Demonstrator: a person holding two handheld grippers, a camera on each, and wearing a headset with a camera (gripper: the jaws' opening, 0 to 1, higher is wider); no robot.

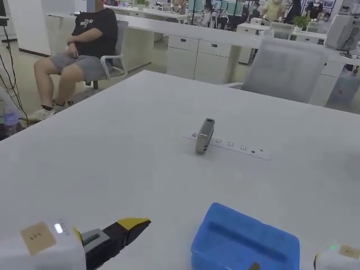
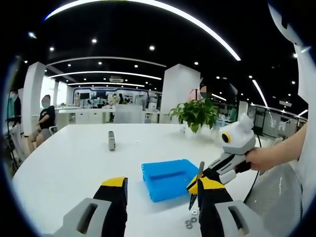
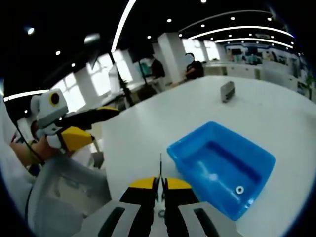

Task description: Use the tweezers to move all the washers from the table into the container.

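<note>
A blue container (image 1: pixel 244 239) sits on the white table near its front edge, and one washer (image 3: pixel 240 189) lies inside the container (image 3: pixel 222 168). My right gripper (image 3: pixel 160 185) is shut on thin tweezers (image 3: pixel 160 173), just left of the container. In the left gripper view, the right gripper (image 2: pixel 217 173) comes in from the right. It holds the tweezers (image 2: pixel 191 201) tip down over a few washers (image 2: pixel 190 223) on the table beside the container (image 2: pixel 170 177). My left gripper (image 2: pixel 163 190) is open and holds nothing; it sits at the bottom left of the head view (image 1: pixel 138 225).
A power strip (image 1: pixel 236 146) is set into the table's middle, with a grey block (image 1: pixel 205 135) standing on it. A seated person (image 1: pixel 84 45) and a grey chair (image 1: pixel 287 67) are beyond the far edge. A potted plant (image 2: pixel 195 113) stands on the table.
</note>
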